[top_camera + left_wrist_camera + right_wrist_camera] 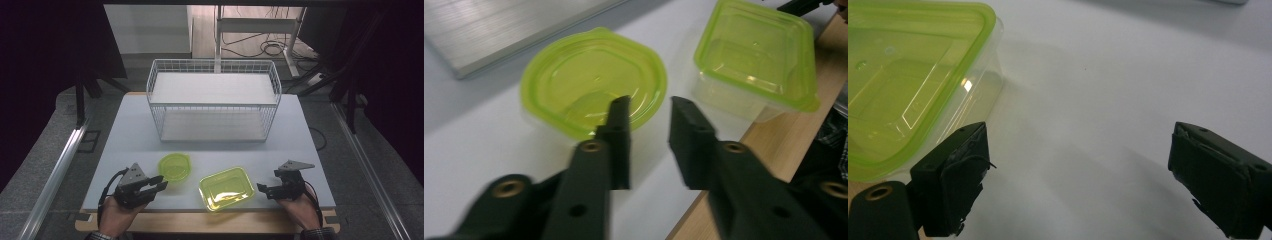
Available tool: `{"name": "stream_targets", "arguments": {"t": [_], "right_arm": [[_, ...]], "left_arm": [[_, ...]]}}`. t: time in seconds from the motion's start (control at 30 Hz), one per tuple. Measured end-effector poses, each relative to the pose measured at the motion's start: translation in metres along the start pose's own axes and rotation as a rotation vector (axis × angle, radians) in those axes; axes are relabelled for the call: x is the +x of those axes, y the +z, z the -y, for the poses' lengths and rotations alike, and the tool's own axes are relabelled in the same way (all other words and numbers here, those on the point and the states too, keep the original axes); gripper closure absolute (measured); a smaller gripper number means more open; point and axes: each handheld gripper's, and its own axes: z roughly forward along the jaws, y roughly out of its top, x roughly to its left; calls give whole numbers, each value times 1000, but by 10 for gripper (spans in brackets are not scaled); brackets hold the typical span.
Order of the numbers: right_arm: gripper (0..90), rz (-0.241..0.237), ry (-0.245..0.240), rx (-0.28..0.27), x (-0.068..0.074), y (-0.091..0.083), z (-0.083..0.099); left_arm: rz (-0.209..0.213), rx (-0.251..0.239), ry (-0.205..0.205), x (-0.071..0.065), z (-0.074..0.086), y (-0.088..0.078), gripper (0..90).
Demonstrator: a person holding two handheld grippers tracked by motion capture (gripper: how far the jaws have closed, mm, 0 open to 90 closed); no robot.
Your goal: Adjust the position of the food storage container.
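From the high view we see the whole layout: the round container (174, 166) and the rectangular container (227, 187), both with green lids, sit side by side near the front edge of the white table (125, 135), with the left gripper (159, 183) just beside the round one and the right gripper (264, 189) just beside the rectangular one. Only the left gripper view tells us how the left jaws stand: a narrow gap remains between them with nothing in it, and their tips overlap the near rim of the round container (594, 82); whether they touch it we cannot tell. The right gripper view shows its jaws spread wide over bare table, the rectangular container (913, 85) close to one jaw but apart from it. Farther back on the table stands a white wire basket (214, 100). Beyond it we make out a grey floor, a white frame and loose cables.
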Motion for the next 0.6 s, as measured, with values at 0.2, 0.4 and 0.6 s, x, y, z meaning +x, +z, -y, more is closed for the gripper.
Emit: {"name": "stream_targets", "arguments": {"t": [0.2,0.4,0.6], "right_arm": [[103,1,-3,-2,0,0,0],[105,3,-8,-9,0,0,0],[105,8,-13,-12,0,-1,0]], "left_arm": [[30,11,4,-6,-14,16,899],[37,45,45,-11,-28,35,899],[73,35,15,-10,-43,52,899]]}}
